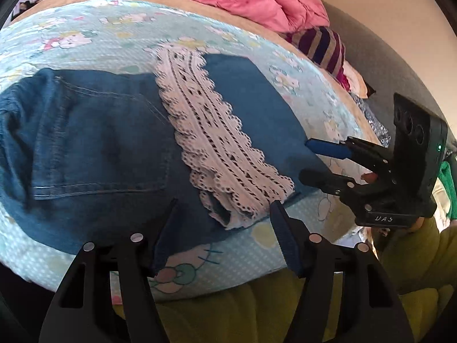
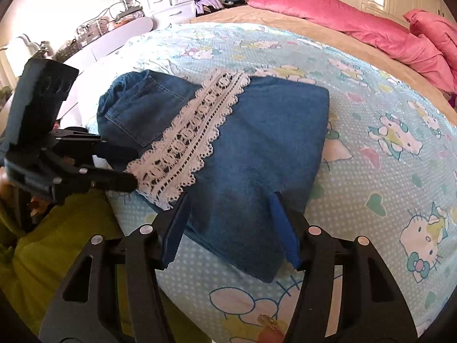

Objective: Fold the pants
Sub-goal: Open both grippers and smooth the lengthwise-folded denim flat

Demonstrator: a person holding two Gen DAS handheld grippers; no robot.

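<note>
The folded denim pants [image 2: 228, 143] lie on the cartoon-print sheet [image 2: 371, 171] of the bed, a white lace band [image 2: 185, 134] running across them; the left gripper [image 1: 225, 228] hangs wide apart over their near edge, holding nothing; the right gripper [image 2: 228, 223] gapes likewise, empty; pink bedding [image 2: 357, 23] lies beyond.
</note>
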